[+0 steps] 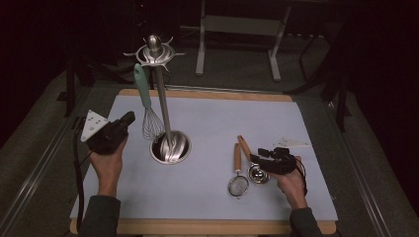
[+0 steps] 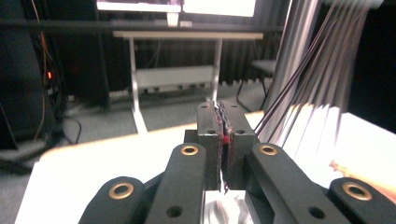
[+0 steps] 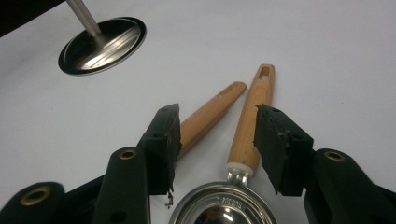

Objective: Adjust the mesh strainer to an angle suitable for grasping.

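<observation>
Wooden-handled scoop point(image 3: 247, 135) sits between the open right hand-held gripper point(image 3: 217, 144) — strainer point(image 1: 238, 183) beside; left hand-held gripper point(image 2: 223, 140) shut.

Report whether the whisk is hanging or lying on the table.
Hanging: the whisk hangs from the rack, its wires clear of the table.

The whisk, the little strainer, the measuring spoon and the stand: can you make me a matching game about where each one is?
Things:
1. whisk
2. strainer
3. measuring spoon
4. stand

Places or states:
A. lying flat, just left of the other wooden handle
B. hanging from a hook
C. between open black jaws
D. upright on a round metal base

Pairs: 1-B, 2-A, 3-C, 4-D
</observation>
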Available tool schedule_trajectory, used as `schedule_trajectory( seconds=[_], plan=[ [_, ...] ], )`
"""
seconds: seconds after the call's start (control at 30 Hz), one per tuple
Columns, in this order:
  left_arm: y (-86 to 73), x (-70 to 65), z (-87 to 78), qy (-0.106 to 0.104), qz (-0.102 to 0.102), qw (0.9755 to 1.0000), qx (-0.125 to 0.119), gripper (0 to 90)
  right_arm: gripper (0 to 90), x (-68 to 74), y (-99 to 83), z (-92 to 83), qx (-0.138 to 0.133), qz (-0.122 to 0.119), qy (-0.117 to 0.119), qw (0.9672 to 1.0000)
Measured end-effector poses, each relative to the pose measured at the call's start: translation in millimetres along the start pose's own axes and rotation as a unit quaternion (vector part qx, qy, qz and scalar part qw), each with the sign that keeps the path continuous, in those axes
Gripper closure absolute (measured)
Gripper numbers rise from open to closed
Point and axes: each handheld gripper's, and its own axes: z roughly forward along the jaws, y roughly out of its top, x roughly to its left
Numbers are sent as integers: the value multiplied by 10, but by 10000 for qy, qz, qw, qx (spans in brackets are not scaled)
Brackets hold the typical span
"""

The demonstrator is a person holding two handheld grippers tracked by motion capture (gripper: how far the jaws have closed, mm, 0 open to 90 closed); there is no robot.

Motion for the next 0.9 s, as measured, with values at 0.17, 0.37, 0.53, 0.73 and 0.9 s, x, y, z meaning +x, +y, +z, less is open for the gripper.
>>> schedule_trajectory(
  seconds=[0.17,0.37,0.53,0.73,0.9],
  plan=[
    [-219,-22,-29,18,88,9992,378,872,518,-3,0,-2,0,16,4,10000],
    [-523,-50,-99,-57,-47,9980,631,860,531,-6,-13,15,69,0,-65,10000],
    [-761,-40,-111,-120,-23,9954,952,848,596,8,-10,15,77,-44,18,10000],
    [-1020,-2,-122,-58,-102,9912,1316,836,722,23,-22,53,196,-91,-122,9997],
    [-1127,38,-111,-9,-106,9887,1496,822,881,77,-31,134,445,-256,-434,9977]
  ],
)
